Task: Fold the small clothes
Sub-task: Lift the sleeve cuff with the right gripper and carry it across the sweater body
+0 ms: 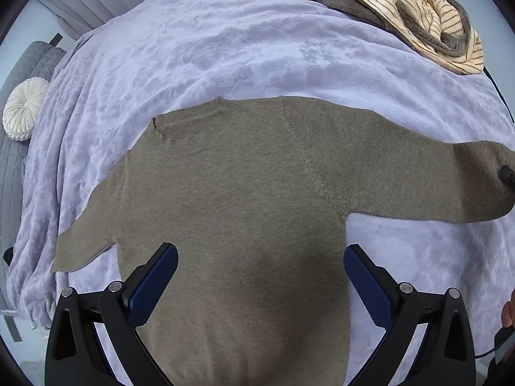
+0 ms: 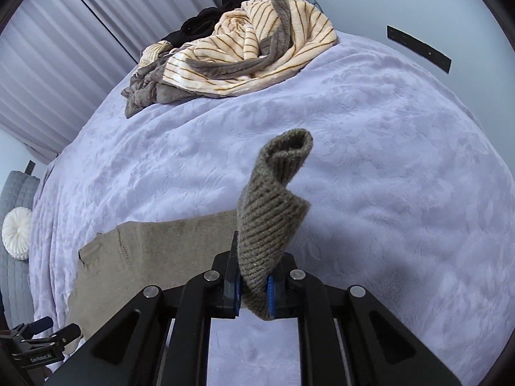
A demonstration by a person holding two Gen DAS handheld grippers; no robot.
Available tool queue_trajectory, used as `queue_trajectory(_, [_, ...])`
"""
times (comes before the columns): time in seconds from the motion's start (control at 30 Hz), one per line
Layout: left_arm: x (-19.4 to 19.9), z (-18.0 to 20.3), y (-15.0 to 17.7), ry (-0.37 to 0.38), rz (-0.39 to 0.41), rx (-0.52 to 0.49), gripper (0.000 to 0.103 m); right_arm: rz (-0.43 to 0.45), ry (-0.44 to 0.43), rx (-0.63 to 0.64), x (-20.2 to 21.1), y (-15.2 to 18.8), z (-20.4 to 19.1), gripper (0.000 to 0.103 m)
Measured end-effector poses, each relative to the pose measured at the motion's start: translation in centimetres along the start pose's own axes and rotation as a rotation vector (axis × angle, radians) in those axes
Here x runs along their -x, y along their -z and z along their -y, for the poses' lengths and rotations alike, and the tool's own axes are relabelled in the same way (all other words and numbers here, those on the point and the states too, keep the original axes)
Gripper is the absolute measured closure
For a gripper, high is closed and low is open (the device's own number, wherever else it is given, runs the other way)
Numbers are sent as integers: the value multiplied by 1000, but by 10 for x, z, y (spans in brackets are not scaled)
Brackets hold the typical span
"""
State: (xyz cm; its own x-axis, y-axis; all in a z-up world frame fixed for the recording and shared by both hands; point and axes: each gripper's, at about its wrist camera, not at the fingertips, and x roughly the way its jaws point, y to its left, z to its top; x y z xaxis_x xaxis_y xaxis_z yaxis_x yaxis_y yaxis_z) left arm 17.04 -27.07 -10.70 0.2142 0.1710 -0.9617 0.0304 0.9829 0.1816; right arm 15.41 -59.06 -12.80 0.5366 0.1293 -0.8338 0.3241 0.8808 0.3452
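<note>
Jaws, left: the left gripper (image 1: 260, 257) stands spread wide over the lower body of the sweater (image 1: 231, 199) and has hold of nothing.

Jaws, right: the right gripper (image 2: 253, 289) is closed tight on the ribbed cuff (image 2: 273, 212) of the sweater's right sleeve; the cuff sticks up past the pads and curls over at its open end.

Sweater: olive-brown knit, spread flat on the lilac blanket (image 1: 225, 51) that covers the bed, collar away from the person, both sleeves angled outward. In the left wrist view the right sleeve (image 1: 434, 180) runs out to the frame edge, where a dark tip of the other tool just shows.

Other items: a heap of striped and grey clothes (image 2: 238, 58) lies near the far edge of the bed, well apart from the sweater; a round white cushion (image 1: 24, 107) sits off the bed's side.

Step in hand: judged as the first sleeve fold, with the cuff raised for carrying across the body.

Risk, slip: only the cuff's end is pinched, and the knit is thick and stretchy, so a quick pull could drag it out of the pads.

Risk, drag: nothing pins the body, so hauling the sleeve sideways could slide or wrinkle the whole garment on the plush blanket.

Risk, crooked fold: the twisted cuff could land rolled, leaving a lumpy sleeve.
</note>
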Motion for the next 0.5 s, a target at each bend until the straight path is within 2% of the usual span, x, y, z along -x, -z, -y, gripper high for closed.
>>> queue_trajectory(0.3, [27, -72, 38, 45, 59, 85, 0, 9, 12, 80, 33, 18, -71, 91])
queue_trajectory(0.5, [40, -110, 67, 69, 98, 99, 0, 6, 15, 153, 49, 39, -129, 91])
